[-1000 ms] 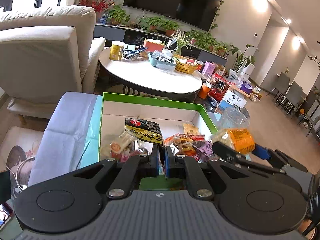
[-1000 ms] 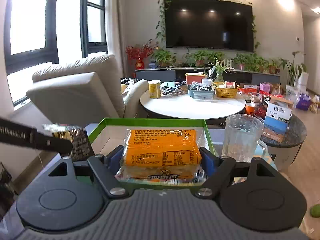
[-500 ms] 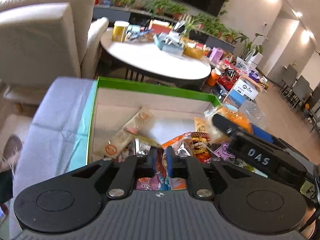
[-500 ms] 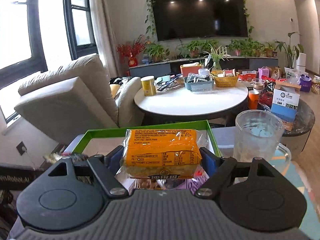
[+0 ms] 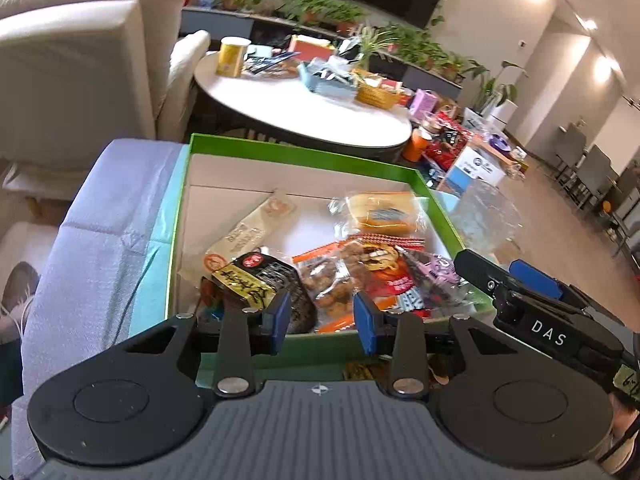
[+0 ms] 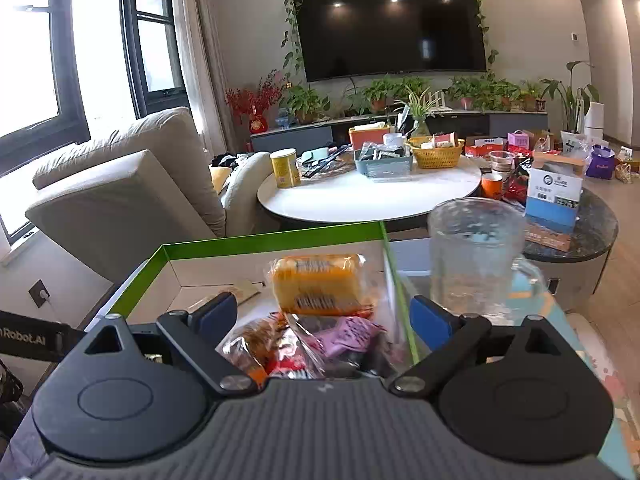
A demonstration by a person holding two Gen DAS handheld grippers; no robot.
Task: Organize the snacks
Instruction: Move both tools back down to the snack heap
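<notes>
A green-rimmed box (image 5: 304, 154) holds several snack packs. The orange pack (image 5: 382, 208) lies at its back right; in the right wrist view it (image 6: 316, 282) lies ahead of my fingers. A black-and-yellow pack (image 5: 256, 282) lies at the front left of the box, just past my left gripper (image 5: 320, 320), which is open and empty. My right gripper (image 6: 324, 320) is open and empty over the box's near right corner. It shows in the left wrist view (image 5: 516, 284) at the right.
A clear glass mug (image 6: 476, 256) stands right of the box. A blue-grey cloth (image 5: 104, 216) covers the surface on the left. A round white table (image 6: 368, 192) with clutter stands behind, a beige armchair (image 6: 128, 188) to the left.
Both grippers opened. The orange pack left my right gripper and the black-and-yellow pack left my left gripper; both now lie in the box. The left gripper pulled back toward the near edge.
</notes>
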